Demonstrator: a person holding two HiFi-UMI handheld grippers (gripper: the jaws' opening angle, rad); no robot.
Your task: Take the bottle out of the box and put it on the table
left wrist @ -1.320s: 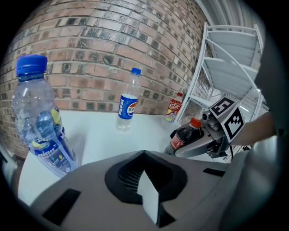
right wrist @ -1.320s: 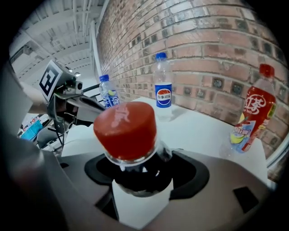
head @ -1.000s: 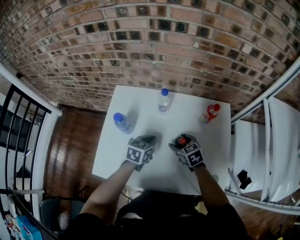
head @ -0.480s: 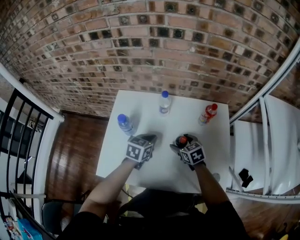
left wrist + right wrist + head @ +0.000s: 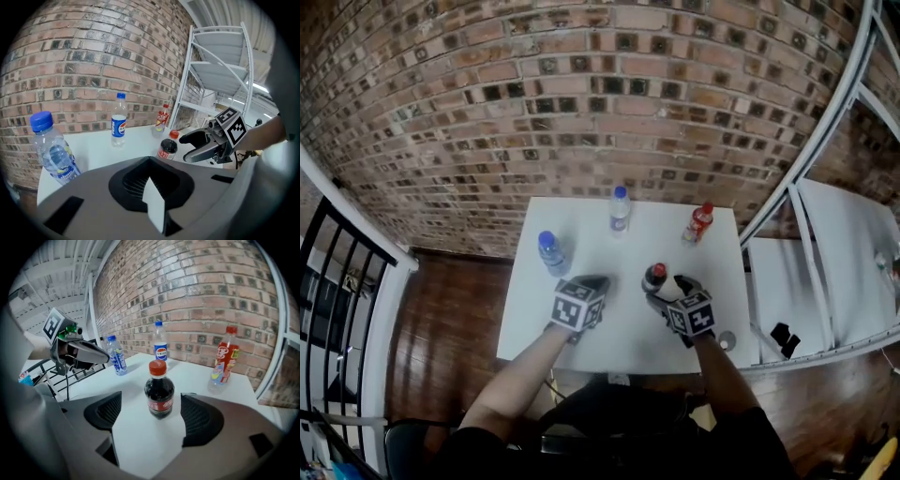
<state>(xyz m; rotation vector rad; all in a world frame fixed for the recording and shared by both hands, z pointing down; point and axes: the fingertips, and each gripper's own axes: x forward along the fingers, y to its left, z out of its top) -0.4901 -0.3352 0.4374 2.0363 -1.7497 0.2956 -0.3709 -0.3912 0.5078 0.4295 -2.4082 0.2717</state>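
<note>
Dark cola bottle with a red cap [image 5: 159,392] stands upright on the white table [image 5: 581,220], right of centre and toward its near edge. Right gripper [image 5: 668,289] has just been opening; its wide jaws flank the bottle without touching it. Left gripper [image 5: 595,281] is closed and empty. Placement looks done; next, the right gripper should back away without knocking the bottle.

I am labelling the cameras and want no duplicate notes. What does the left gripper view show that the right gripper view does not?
Only the left gripper view: the right gripper from outside, with its marker cube. Only the right gripper view: the left gripper from outside, and a black railing. Both: the cola bottle, untouched before the right gripper's jaws, which have just been opening; the Pepsi bottle, water bottle, red drink bottle, white table and brick wall.
</note>
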